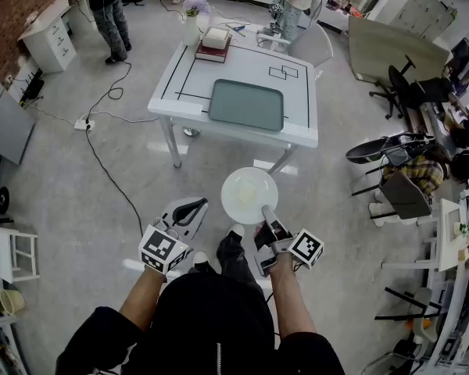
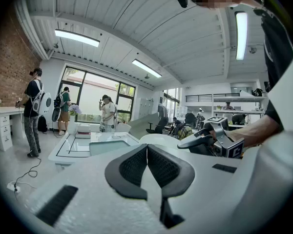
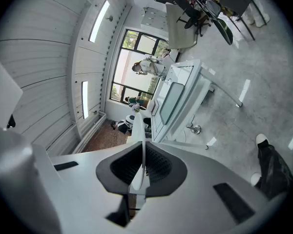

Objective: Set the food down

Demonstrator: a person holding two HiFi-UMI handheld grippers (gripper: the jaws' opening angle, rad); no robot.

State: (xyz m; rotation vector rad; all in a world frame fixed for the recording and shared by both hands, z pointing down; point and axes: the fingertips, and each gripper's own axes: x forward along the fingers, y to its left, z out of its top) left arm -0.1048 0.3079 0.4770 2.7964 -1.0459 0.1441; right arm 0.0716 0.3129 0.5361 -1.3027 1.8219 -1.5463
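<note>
Table [image 1: 242, 62] ahead; plate [image 3: 138, 135] edge-on in right tool [image 3: 143, 168]

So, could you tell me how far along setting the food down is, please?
Done: the plate is picked up. In hand: the right gripper is shut on its rim, out over the floor; the left gripper is shut and empty. Left: reaching the table and setting it down.

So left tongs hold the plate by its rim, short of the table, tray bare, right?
No, the right tongs hold the plate by its rim; the right gripper view shows them shut on it. The left tongs are shut, empty. Plate is short of the table, tray bare.
</note>
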